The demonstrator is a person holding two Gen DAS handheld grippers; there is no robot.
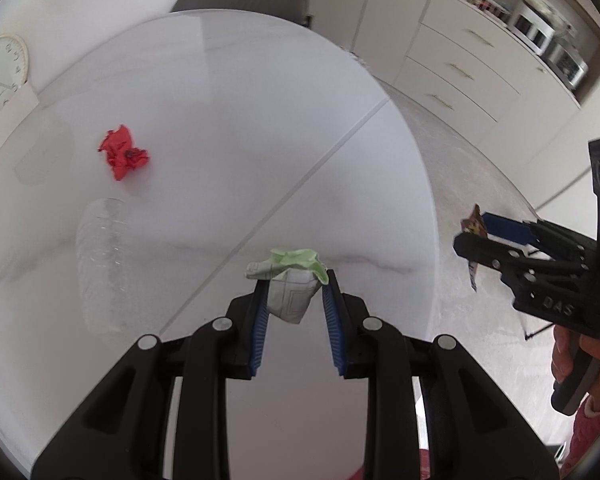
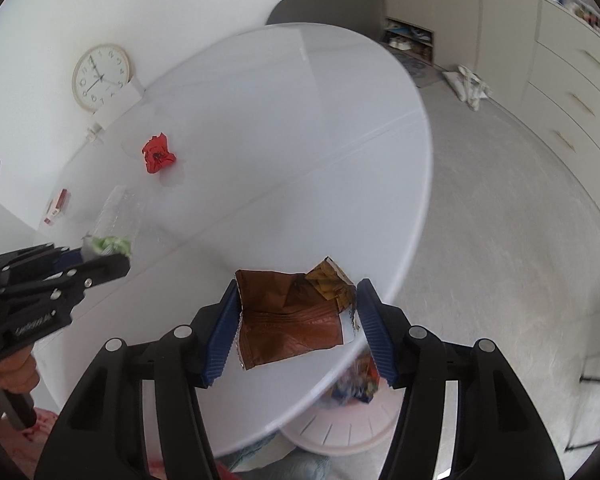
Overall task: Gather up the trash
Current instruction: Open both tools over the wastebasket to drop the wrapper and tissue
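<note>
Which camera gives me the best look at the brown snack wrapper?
The right wrist view: the brown snack wrapper fills the space between the right gripper fingers, face-on above the white table. The left wrist view shows only an edge-on sliver of it, mostly hidden by that gripper.

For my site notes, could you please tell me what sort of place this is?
Probably a home dining area: a round white table with a grey chair, a wall clock leaning nearby, and drawer cabinets carrying kitchen appliances.
</note>
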